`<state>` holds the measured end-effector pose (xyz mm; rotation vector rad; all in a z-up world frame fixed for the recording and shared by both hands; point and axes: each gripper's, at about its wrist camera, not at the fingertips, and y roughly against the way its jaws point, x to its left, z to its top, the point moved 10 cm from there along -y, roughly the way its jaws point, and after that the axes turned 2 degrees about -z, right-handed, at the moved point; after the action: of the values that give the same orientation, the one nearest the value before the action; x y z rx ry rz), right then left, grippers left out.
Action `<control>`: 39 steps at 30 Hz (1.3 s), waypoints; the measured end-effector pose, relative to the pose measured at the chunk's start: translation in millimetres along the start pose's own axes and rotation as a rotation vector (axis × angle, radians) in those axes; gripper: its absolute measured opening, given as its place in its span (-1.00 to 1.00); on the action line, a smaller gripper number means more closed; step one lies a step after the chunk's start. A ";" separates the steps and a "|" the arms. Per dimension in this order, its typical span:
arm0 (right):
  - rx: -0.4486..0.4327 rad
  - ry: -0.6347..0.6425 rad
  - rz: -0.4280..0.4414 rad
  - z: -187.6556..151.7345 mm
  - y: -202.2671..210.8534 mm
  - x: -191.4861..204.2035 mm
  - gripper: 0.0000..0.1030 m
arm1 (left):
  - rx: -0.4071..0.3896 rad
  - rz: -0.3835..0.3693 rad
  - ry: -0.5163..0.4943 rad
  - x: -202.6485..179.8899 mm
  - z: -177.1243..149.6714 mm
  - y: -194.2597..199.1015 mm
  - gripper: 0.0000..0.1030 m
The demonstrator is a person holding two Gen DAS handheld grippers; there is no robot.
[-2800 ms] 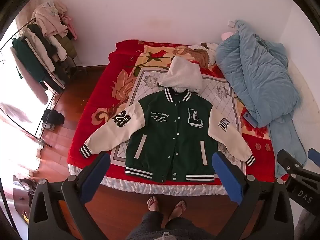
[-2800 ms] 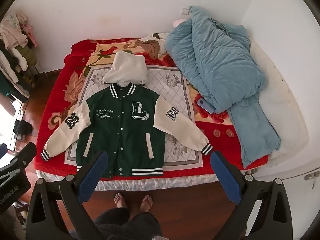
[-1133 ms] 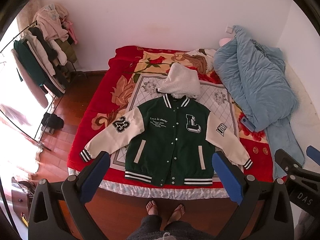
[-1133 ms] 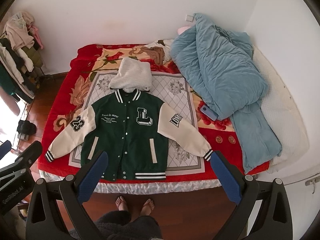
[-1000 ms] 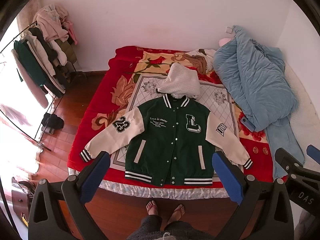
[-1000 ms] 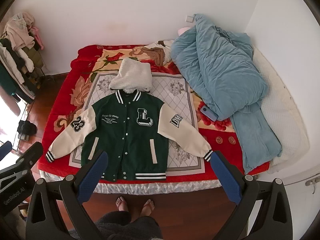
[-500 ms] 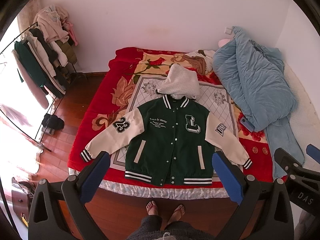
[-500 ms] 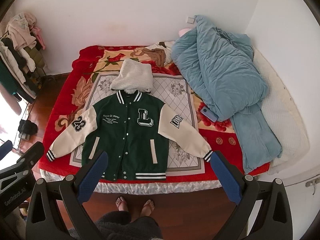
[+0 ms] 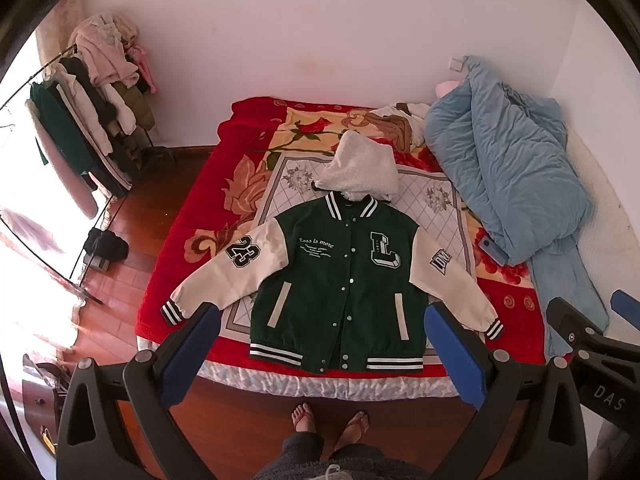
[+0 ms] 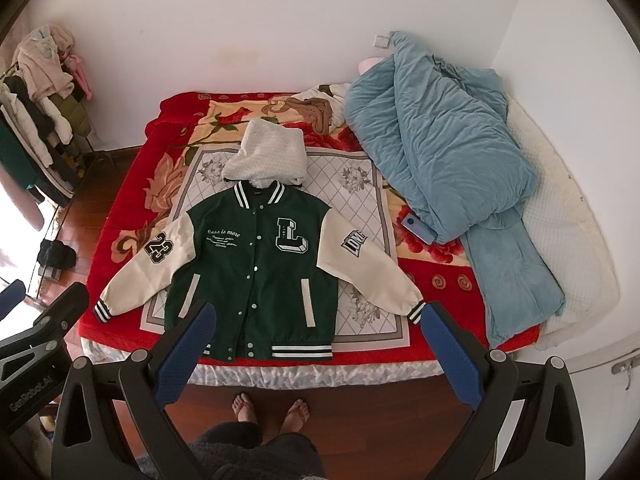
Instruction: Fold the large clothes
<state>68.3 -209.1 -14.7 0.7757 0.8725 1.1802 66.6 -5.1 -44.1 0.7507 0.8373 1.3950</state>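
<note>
A green varsity jacket [image 9: 340, 280] with cream sleeves lies flat, front up, on the red bed [image 9: 188, 240], both sleeves spread out, hem at the near edge. It also shows in the right wrist view [image 10: 256, 268]. Its white hood [image 9: 360, 172] lies above the collar. My left gripper [image 9: 320, 320] is open and empty, held high above the near bed edge. My right gripper [image 10: 316, 320] is open and empty at the same height, to the right of the left one.
A crumpled blue duvet [image 9: 512, 176] covers the bed's right side, with a blue phone [image 9: 490, 246] beside it. A clothes rack [image 9: 80, 136] stands at the left wall. The person's bare feet [image 9: 332, 424] are on the wood floor at the bed's foot.
Both grippers have drifted slightly back and up, so the jacket sits a little lower in view. Nothing on the bed has moved.
</note>
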 end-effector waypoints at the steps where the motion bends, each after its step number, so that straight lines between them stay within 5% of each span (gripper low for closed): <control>1: 0.001 0.000 0.003 0.8 1.3 0.4 1.00 | 0.000 -0.001 0.000 0.2 -0.7 -0.2 1.00; 15: 0.005 -0.014 0.011 4.2 5.9 2.7 1.00 | -0.009 0.005 -0.007 -2.9 -0.3 -0.4 1.00; 20: -0.024 -0.093 0.049 17.8 -9.8 3.9 1.00 | -0.018 0.020 -0.002 -6.4 24.5 -26.5 1.00; 27: 0.045 -0.347 0.031 -0.9 -110.3 -51.6 1.00 | -0.062 0.100 -0.025 1.3 54.4 -105.0 1.00; 35: 0.178 -0.568 -0.130 -64.3 -261.5 -191.0 0.98 | -0.032 0.258 -0.034 -17.8 79.3 -223.7 1.00; 39: 0.268 -0.743 -0.081 -108.4 -361.6 -259.2 0.62 | 0.016 0.304 -0.055 -45.8 69.7 -299.9 1.00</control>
<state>93.1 -532.2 -338.2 1.2746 0.4290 0.6189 282.6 -62.5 -260.8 0.9540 0.7119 1.6290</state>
